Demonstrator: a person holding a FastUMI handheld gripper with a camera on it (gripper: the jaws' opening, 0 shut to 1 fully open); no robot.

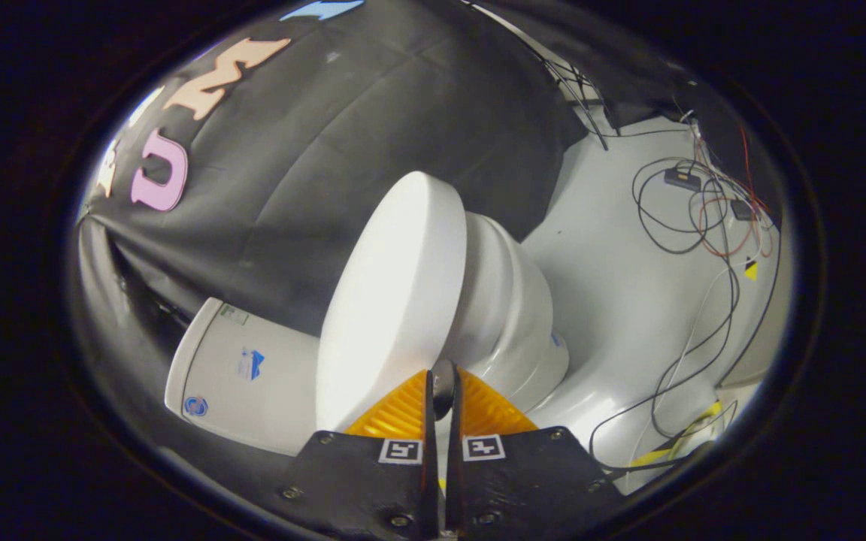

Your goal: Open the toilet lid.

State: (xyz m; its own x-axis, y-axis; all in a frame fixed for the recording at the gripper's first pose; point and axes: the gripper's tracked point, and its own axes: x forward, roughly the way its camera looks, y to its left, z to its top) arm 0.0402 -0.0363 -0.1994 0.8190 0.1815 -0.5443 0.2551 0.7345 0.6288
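With its fingers nearly together, the gripper [442, 391] pinches a small dark knob [443, 378] at the lid's [392, 300] near edge. Lid lies at 12 o'clock, bowl [512, 308] at 1, tank [241, 376] at 10.

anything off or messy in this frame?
Only the loose cables, strewn in tangled loops over the white floor beyond the toilet. The toilet lid and tank look intact, with no spill. The gripper has its fingers nearly together at the lid's edge.

Lid [392, 300] lies on bowl [512, 300] (tank [241, 368] behind), touching fingers [403, 412].
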